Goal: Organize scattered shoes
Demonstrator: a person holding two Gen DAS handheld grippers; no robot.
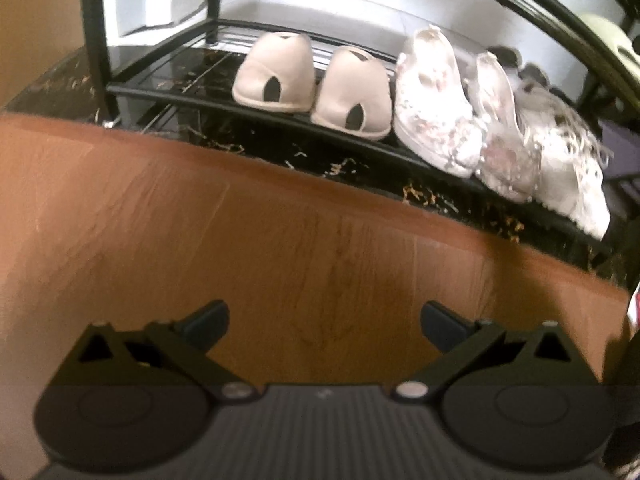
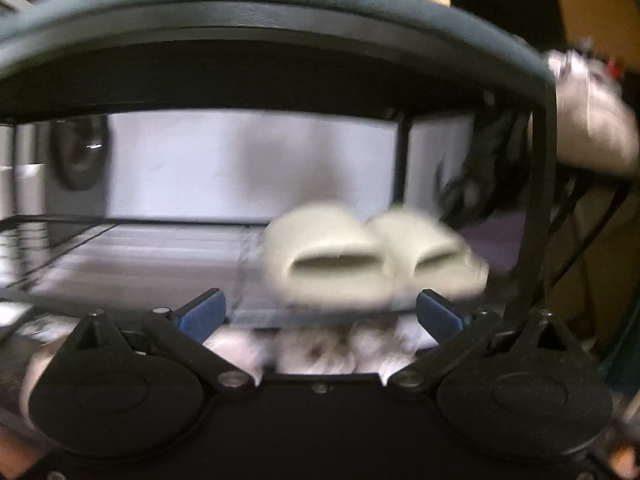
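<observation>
- On the lowest tier of the black shoe rack (image 1: pixel 256 108), a pair of cream slippers (image 1: pixel 276 76) sits near the middle of the front rail, with pale patterned shoes (image 1: pixel 436 100) touching in a row toward the right end.
- Left hand-held gripper (image 1: pixel 324 320): jaws spread wide, empty, over the brown floor (image 1: pixel 280 232).
- Right hand-held gripper (image 2: pixel 320 312): jaws wide, empty, facing a higher tier where two light green slides (image 2: pixel 360 260) sit side by side near its right end.
- No readable writing; both views are blurred.
</observation>
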